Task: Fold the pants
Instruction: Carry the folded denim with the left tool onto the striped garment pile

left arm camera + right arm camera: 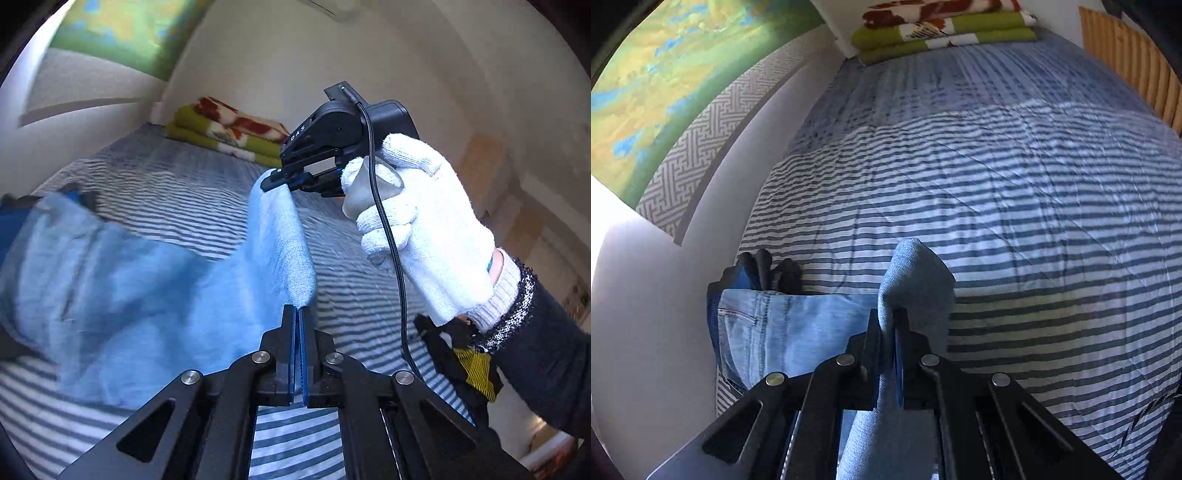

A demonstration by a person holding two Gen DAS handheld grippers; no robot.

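Light blue denim pants [122, 280] lie on a blue-and-white striped bed, one end lifted off it. My left gripper [300, 309] is shut on a fold of the denim at the bottom of the left wrist view. Farther off, my right gripper [275, 181], held by a white-gloved hand [417, 225], pinches the same raised edge. In the right wrist view the right gripper [887, 314] is shut on a bunched fold of the pants [798, 332]; the rest lies flat to the left, a back pocket showing near the wall.
The striped bed cover [1015, 206] spreads wide to the right and far side. A folded green, red and white blanket [942, 29] lies at the far end. A white wall [653, 314] runs along the left. Dark clothes [764, 269] lie beyond the pants.
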